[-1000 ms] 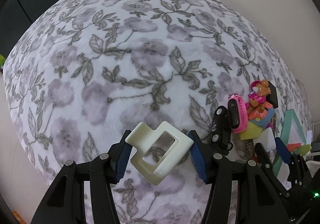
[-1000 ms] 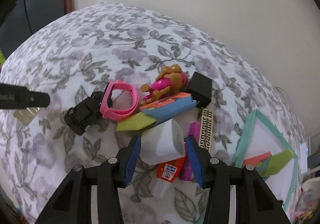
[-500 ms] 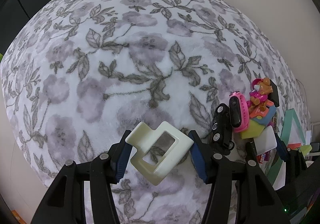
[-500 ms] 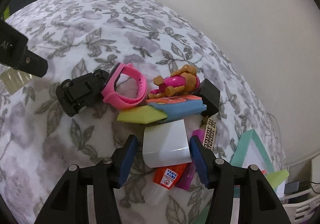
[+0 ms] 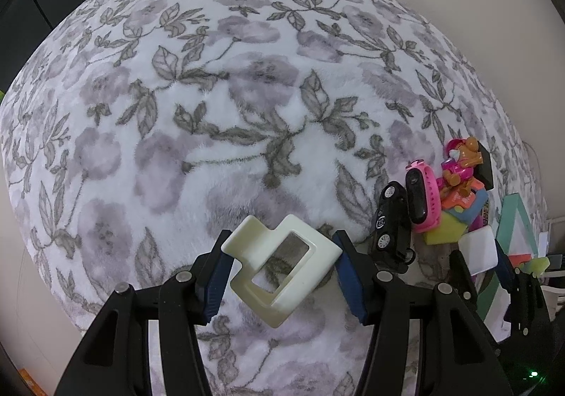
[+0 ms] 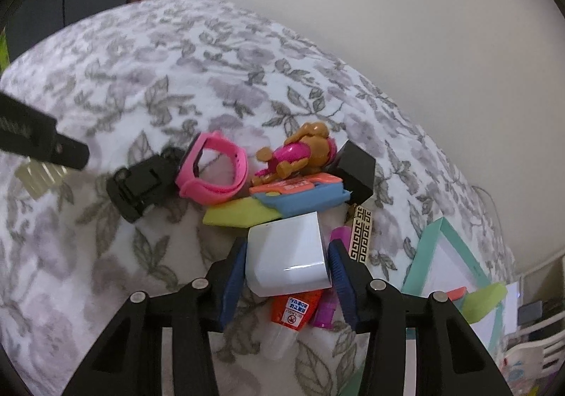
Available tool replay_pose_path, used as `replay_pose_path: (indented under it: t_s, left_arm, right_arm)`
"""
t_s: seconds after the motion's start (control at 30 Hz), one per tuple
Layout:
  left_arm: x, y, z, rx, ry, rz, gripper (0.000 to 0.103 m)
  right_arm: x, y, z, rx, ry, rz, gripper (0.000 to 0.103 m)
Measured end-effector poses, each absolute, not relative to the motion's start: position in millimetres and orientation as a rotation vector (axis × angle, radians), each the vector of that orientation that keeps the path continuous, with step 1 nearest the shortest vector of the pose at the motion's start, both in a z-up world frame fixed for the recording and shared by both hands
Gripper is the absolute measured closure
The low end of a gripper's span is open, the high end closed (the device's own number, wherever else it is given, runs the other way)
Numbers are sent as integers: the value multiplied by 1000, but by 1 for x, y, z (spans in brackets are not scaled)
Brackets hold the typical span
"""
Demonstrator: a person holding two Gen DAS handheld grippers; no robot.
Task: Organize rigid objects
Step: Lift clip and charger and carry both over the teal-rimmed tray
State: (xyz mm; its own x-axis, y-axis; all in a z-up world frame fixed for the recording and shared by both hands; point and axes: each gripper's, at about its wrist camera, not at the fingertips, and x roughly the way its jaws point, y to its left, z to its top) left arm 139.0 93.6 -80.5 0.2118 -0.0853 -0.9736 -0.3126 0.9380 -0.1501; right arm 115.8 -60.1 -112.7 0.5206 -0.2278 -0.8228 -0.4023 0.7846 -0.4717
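The left claw (image 5: pixel 282 267) grasps a cream plastic bracket (image 5: pixel 282 261), its blue pads pressed on the piece's two corners, and holds it above the floral blanket (image 5: pixel 212 113). The right claw (image 6: pixel 287 260) has just been closing its jaws on a white cube (image 6: pixel 287 254); the pads now touch both its sides, so I judge the grip as made or nearly so.

The step in hand looks like a pick with each hand. The next move calls for lifting the cube clear of the pile without dragging its neighbours, since an orange-labelled tube (image 6: pixel 293 307) and a magenta piece (image 6: pixel 326 307) lie just under it at 6 o'clock.

From the cube outward: a lime wedge (image 6: pixel 240 216) and a blue and orange flat piece (image 6: pixel 303 194) touch it at 11 to 12 o'clock, a gold-patterned stick (image 6: pixel 362 237) lies at 2 o'clock, and a pink wristband (image 6: pixel 212 173), black toy car (image 6: pixel 141 184), dog figure (image 6: pixel 300 152) and black box (image 6: pixel 355 170) lie beyond.

At 3 o'clock a teal-rimmed tray (image 6: pixel 434 230) holds an orange piece and a lime one; whether there is more in it I cannot tell.
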Motion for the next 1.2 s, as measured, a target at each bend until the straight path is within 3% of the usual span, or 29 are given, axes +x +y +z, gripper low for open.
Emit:
replay_pose_path:
  t_s: [0.57,1.2]
  left_arm:
    - [124,71,-6,-260,1185,122,45]
    - [86,-99,96,-1,999,-187,45]
  right_arm:
    - [93,-64,-4,-424,878,85,54]
    - [30,-185,116,-140,695,-239,54]
